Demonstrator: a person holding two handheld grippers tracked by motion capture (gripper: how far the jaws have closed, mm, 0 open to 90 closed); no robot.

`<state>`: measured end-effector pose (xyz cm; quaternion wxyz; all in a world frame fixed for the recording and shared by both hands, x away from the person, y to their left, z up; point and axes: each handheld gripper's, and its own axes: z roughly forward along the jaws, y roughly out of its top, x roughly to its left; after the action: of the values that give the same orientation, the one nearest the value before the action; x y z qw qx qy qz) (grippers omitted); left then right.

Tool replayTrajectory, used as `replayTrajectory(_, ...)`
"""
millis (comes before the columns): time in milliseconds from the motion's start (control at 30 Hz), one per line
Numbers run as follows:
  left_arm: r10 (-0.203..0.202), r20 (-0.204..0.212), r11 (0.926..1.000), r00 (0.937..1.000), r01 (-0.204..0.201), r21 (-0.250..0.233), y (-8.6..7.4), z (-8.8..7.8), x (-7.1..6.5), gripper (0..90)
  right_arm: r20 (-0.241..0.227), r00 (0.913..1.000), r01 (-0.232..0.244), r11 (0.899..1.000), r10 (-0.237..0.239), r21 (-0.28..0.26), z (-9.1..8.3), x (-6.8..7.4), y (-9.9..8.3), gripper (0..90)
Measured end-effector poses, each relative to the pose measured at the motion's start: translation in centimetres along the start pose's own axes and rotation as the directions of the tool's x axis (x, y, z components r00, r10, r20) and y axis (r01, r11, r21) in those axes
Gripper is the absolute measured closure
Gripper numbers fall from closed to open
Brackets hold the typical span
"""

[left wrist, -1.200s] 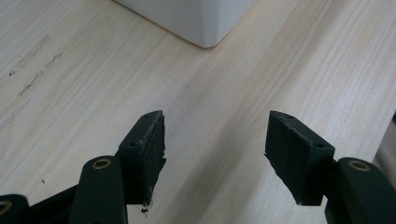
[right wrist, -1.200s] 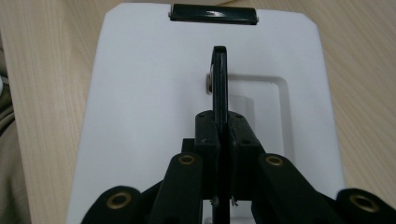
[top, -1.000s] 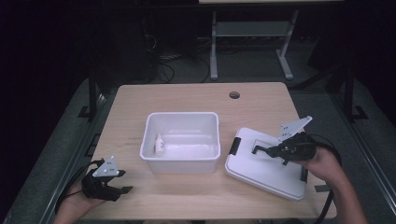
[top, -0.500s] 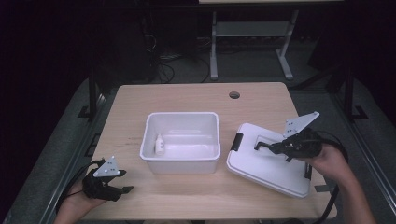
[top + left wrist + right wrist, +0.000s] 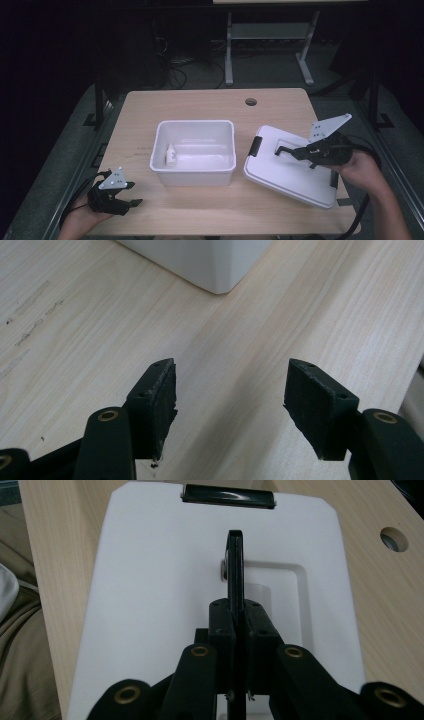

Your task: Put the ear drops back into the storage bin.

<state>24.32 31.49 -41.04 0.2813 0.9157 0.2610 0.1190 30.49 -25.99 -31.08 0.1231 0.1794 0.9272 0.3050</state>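
Right gripper, clamped on the lid's handle, has tipped the lid up at the table's right edge; left gripper idles half-open, so the lid's probably headed for the bin.

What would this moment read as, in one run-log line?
right gripper: shut on lid handle | lid: tilted, beside bin | bottle: in bin | left gripper: open, above table

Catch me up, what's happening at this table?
A person works two handheld grippers. The right gripper is shut on the black handle of the white lid, which is tilted, its right side raised off the wooden table. The open white bin sits mid-table with a small white bottle inside. The left gripper rests open near the front left edge, nothing between its jaws.
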Motion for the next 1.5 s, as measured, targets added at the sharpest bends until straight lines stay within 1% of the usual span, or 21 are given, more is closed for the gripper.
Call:
replayTrajectory(333, 0.001, 0.004, 1.0000, 1.0000, -0.001, -0.006, 0.1, 0.0, -0.1, 37.2, -0.009, 0.9999, 0.008, 1.000, -0.008, -0.002, -0.6, -0.1, 1.0, 84.0)
replayTrajectory(400, 0.000, 0.004, 1.0000, 1.0000, 0.000, -0.004, 0.1, 0.0, -0.1, 37.2, -0.009, 0.9998, 0.020, 1.000, -0.020, -0.002, -0.8, -0.1, 1.3, 84.0)
replayTrajectory(500, -0.004, 0.006, 1.0000, 1.0000, 0.004, -0.005, 0.1, 0.0, -0.1, 37.2, -0.007, 0.9998, 0.019, 1.000, -0.019, -0.008, -1.1, 0.0, 1.6, 84.0)
replayTrajectory(633, -0.004, 0.000, 0.9999, 1.0000, 0.004, -0.011, 0.1, -0.1, -0.1, 37.3, 0.000, 0.9995, 0.032, 0.999, -0.032, -0.016, -1.6, -0.1, 2.1, 84.0)
replayTrajectory(733, -0.002, -0.004, 0.9999, 1.0000, 0.002, -0.012, 0.1, -0.2, -0.1, 37.2, -0.002, 0.9994, 0.034, 0.999, -0.034, -0.018, -1.9, -0.1, 2.5, 84.0)
replayTrajectory(833, -0.004, 0.000, 0.9999, 1.0000, 0.004, -0.013, 0.0, -0.2, 0.0, 37.2, -0.006, 0.9993, 0.038, 0.999, -0.038, -0.022, -2.2, 0.0, 2.9, 84.0)
replayTrajectory(867, -0.003, 0.000, 0.9999, 1.0000, 0.003, -0.014, 0.1, -0.1, 0.0, 37.0, -0.006, 0.9989, 0.045, 0.999, -0.046, -0.021, -2.2, 0.0, 3.1, 84.0)
replayTrajectory(933, -0.002, 0.000, 0.9999, 1.0000, 0.002, -0.014, 0.1, -0.1, 0.0, 36.7, -0.009, 0.9989, 0.046, 0.999, -0.046, -0.015, -2.3, 0.0, 3.5, 84.0)
replayTrajectory(1100, -0.001, -0.002, 0.9998, 1.0000, 0.001, -0.018, 0.1, -0.2, -0.1, 36.3, -0.016, 0.9971, 0.074, 0.997, -0.074, -0.015, -2.6, 0.2, 4.9, 84.0)
replayTrajectory(1233, -0.001, -0.001, 0.9998, 1.0000, 0.001, -0.020, 0.0, -0.3, 0.0, 36.3, -0.028, 0.9951, 0.094, 0.995, -0.095, -0.030, -2.7, 0.5, 6.1, 84.0)
replayTrajectory(1400, -0.002, 0.002, 0.9995, 1.0000, 0.002, -0.030, -0.1, -0.4, -0.1, 36.1, -0.038, 0.9923, 0.117, 0.993, -0.118, -0.029, -2.5, 0.7, 7.6, 84.0)
replayTrajectory(1500, 0.000, 0.000, 0.9997, 1.0000, 0.000, -0.026, -0.1, -0.4, -0.1, 36.0, -0.045, 0.9901, 0.132, 0.991, -0.133, -0.032, -2.2, 0.8, 8.6, 84.0)
